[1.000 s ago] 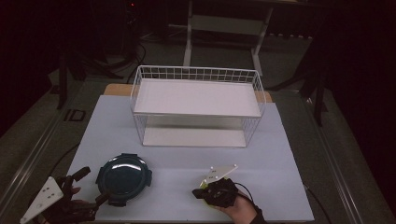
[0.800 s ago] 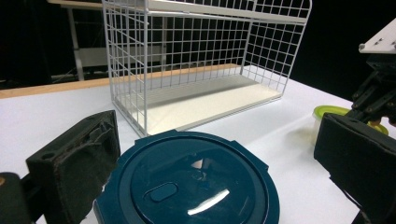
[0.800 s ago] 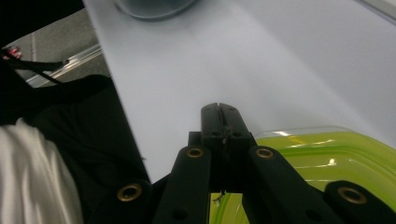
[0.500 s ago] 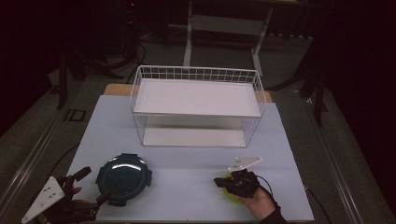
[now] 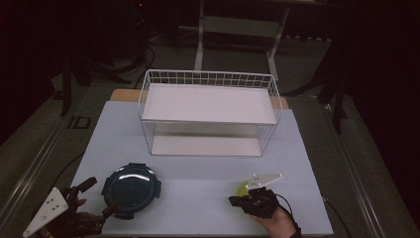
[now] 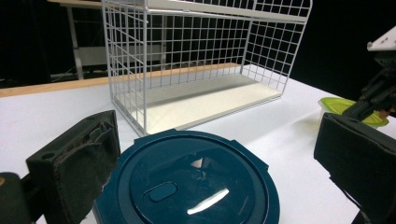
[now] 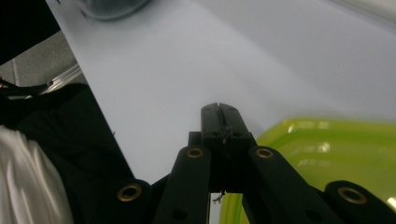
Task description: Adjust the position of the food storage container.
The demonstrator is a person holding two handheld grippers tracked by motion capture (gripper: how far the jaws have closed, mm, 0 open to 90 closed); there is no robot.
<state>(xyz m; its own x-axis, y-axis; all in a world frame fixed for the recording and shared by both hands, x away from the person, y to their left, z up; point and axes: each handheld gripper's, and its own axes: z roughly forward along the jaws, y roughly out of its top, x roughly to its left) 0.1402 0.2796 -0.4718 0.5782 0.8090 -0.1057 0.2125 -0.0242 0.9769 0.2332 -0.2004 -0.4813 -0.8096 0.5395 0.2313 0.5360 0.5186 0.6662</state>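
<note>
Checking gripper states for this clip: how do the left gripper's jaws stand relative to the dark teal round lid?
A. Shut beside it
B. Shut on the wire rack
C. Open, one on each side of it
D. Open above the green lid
C: in the left gripper view the left gripper has its two black jaws standing wide apart, with the dark teal round lid lying between them on the white table.

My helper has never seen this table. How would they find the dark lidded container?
Start at the white wire rack at the table's far side. Come toward the near left corner: the round teal container lies between the left claw jaws. The other container is lime green.
</note>
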